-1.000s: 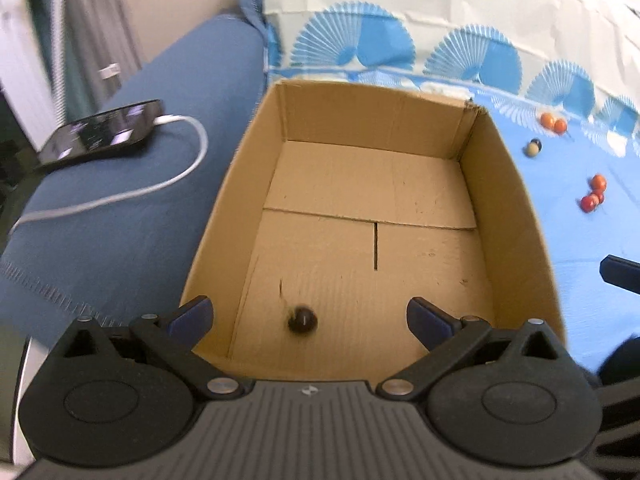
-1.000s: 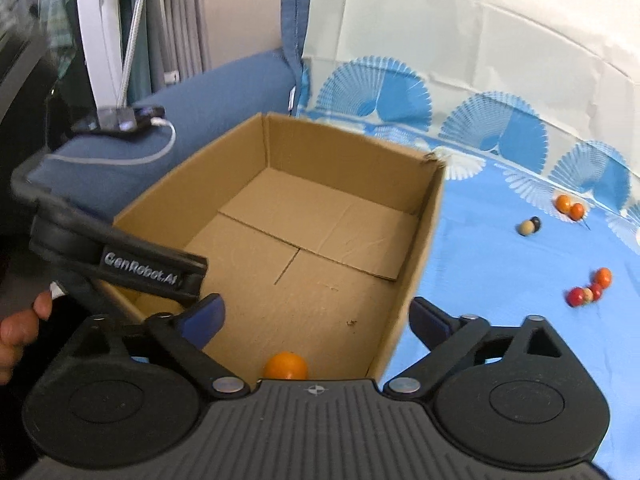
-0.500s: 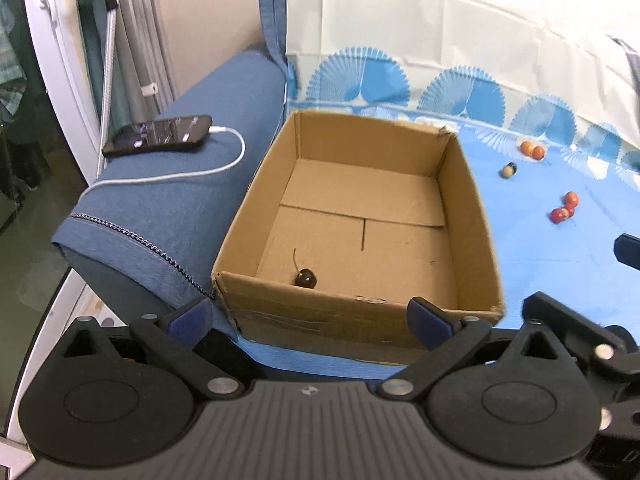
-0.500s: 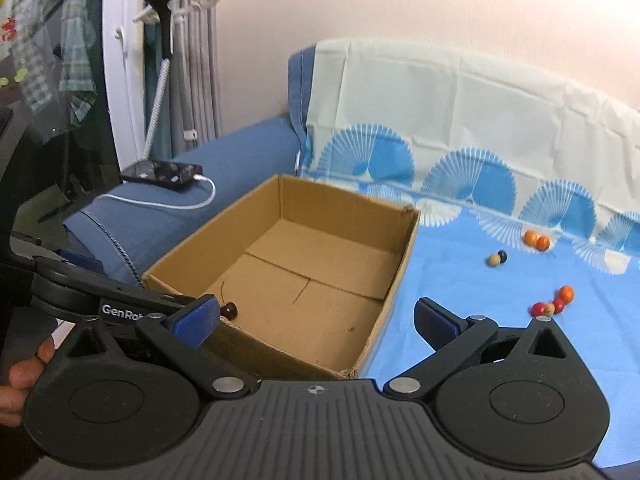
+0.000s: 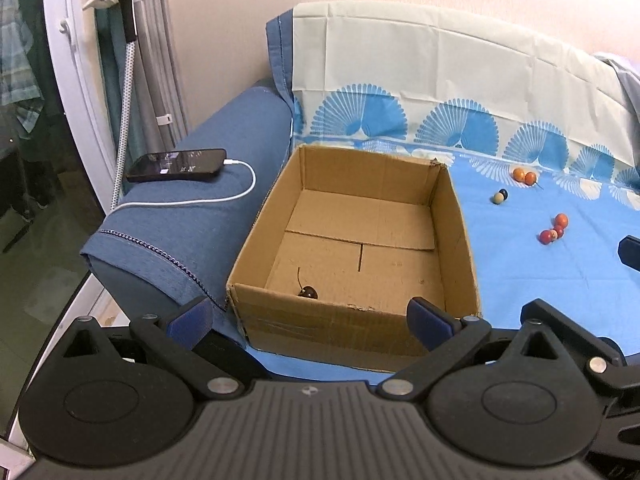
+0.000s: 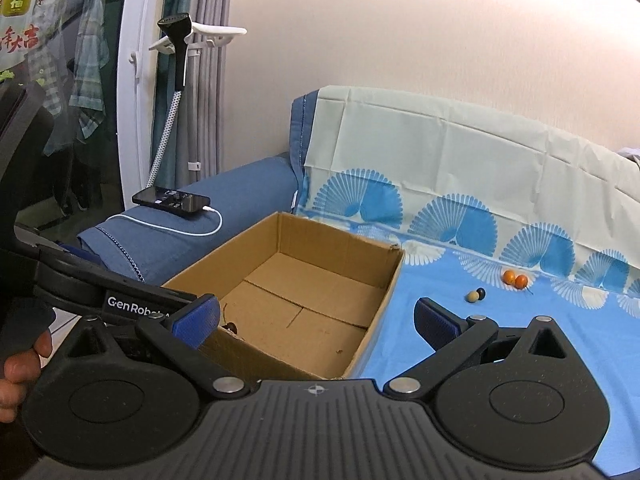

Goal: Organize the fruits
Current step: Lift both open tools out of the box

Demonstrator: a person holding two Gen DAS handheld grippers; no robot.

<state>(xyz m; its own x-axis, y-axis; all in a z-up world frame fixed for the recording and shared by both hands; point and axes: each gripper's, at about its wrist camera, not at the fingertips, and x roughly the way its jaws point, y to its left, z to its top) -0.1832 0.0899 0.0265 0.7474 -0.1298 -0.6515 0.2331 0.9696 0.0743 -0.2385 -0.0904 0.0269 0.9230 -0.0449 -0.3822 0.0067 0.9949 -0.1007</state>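
Observation:
An open cardboard box point(image 5: 456, 216) point(image 6: 384, 300) sits on a blue cloth. A dark cherry point(image 5: 308, 292) with a stem lies at its near left corner; it also shows in the right wrist view point(image 6: 231, 326). On the cloth right of the box lie two orange fruits point(image 5: 525, 176) point(image 6: 515, 279), a beige and dark pair point(image 5: 500, 197) point(image 6: 475, 295), and a red and orange cluster point(image 5: 554, 228). My left gripper point(image 5: 310, 318) is open and empty, held back in front of the box. My right gripper point(image 6: 316, 320) is open and empty, above the box's near right corner.
A phone point(image 5: 176, 165) on a white cable lies on the blue sofa arm point(image 5: 192, 216) left of the box. A garment steamer hose point(image 6: 168, 132) and curtains stand at the far left. The sofa back is draped with a fan-pattern cloth point(image 5: 440, 92).
Both grippers have pulled back and up from the box. An orange fruit seen at the box's near edge in the right wrist view a second ago is out of sight now.

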